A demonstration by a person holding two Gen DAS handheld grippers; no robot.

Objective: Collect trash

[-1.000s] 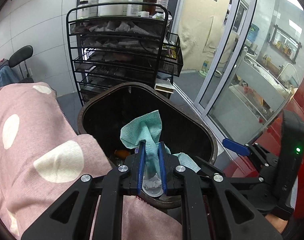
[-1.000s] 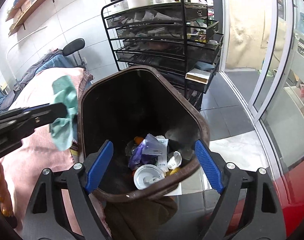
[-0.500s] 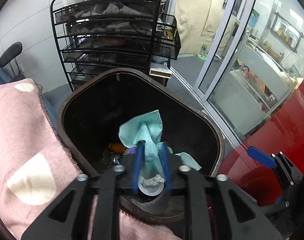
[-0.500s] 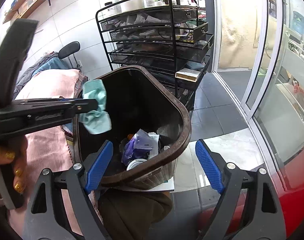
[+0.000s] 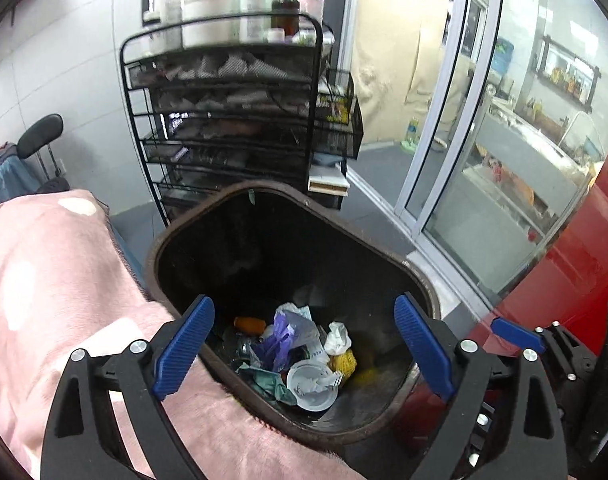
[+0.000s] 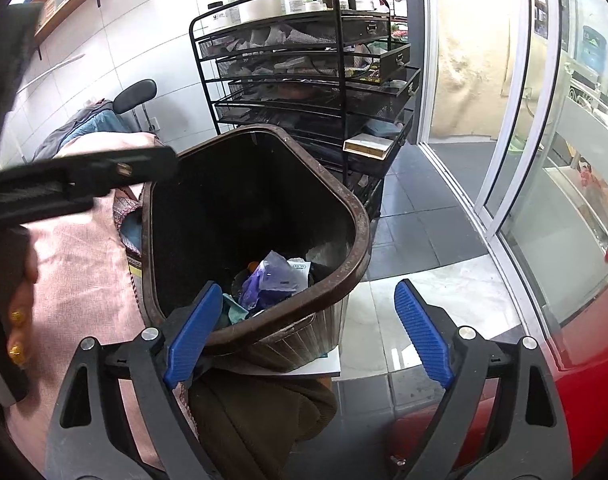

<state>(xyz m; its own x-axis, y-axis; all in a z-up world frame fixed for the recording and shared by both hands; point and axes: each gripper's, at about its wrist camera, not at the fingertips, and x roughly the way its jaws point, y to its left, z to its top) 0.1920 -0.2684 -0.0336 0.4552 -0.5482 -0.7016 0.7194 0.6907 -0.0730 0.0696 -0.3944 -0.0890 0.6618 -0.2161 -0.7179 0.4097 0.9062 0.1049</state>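
Observation:
A dark brown trash bin point(image 5: 420, 280) stands on the floor, also in the right wrist view point(image 6: 360, 216). The teal cloth point(image 5: 269, 380) lies inside it among a white cup point(image 5: 312, 384), purple wrapper point(image 5: 279, 340) and other litter; its edge shows in the right wrist view point(image 6: 233, 312). My left gripper point(image 5: 304, 344) is open and empty above the bin's near rim. My right gripper point(image 6: 304, 328) is open and empty, beside the bin's right front. The left gripper's body shows in the right wrist view point(image 6: 79, 176) over the bin's left edge.
A pink blanket with white dots point(image 5: 43, 280) lies left of the bin. A black wire shelf cart point(image 5: 231, 120) with bottles stands behind it. Glass sliding doors point(image 5: 444, 120) are to the right. A red surface point(image 5: 576, 248) is at right. A brown cloth point(image 6: 259, 416) lies below the bin.
My left gripper opened and let go of the teal cloth, which dropped into the bin. The right gripper stayed open and drew slightly back from the bin.

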